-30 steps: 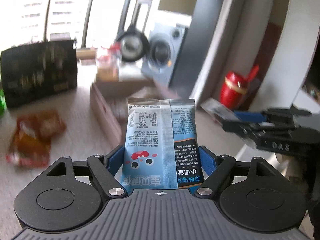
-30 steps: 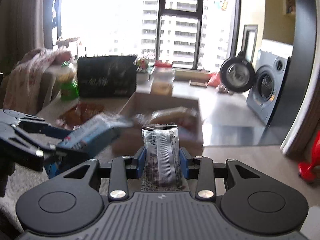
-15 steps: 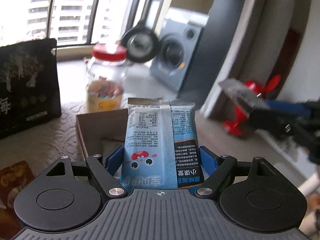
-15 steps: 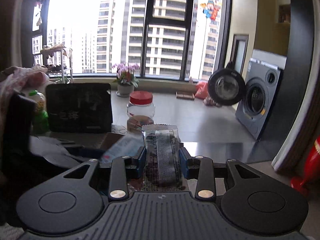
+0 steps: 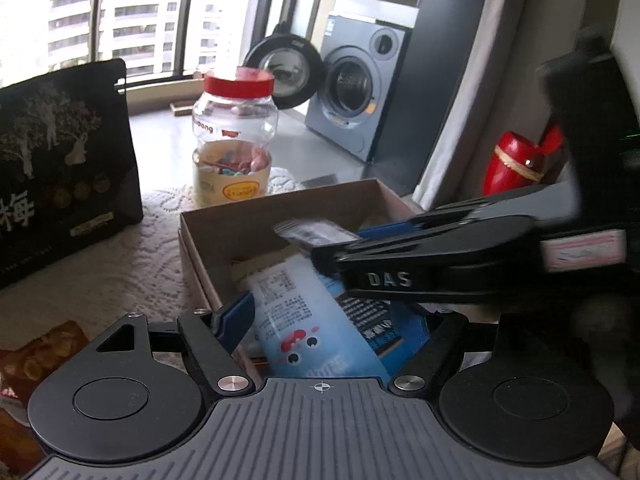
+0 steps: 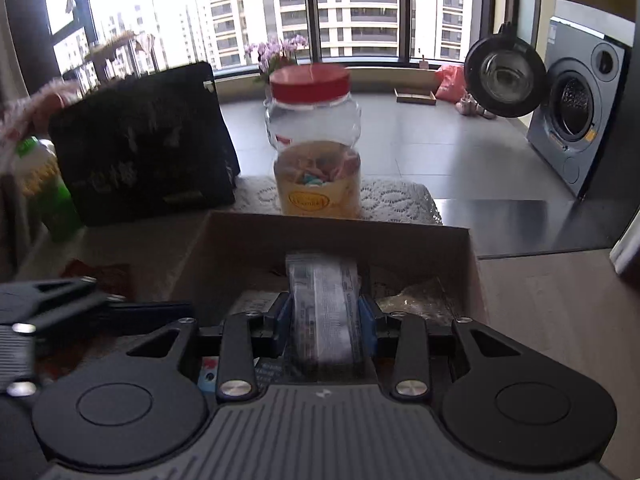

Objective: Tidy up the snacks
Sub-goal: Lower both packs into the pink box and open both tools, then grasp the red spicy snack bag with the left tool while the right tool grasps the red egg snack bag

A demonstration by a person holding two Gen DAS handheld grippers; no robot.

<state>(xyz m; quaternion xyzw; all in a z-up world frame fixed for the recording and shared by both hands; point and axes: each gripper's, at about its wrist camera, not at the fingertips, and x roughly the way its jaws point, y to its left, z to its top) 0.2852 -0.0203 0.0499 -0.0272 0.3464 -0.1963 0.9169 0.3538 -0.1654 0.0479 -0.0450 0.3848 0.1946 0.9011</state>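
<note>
While over the cardboard box (image 5: 208,236), left hand-held gripper (image 5: 332,320) closing loosely around blue packet (image 5: 312,328), right hand-held gripper (image 6: 324,312) clenching grey packet (image 6: 324,304).

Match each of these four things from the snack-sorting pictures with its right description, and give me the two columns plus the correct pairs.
Things:
1. blue snack packet
2. grey snack bar
3. clear jar
4. black bag

Descriptions:
A. stands behind the cardboard box, red lid on
B. gripped between the right gripper fingers
C. tilted, lying into the box, between the spread fingers of the left gripper
D. stands upright, left of the jar

Pairs: 1-C, 2-B, 3-A, 4-D
</note>
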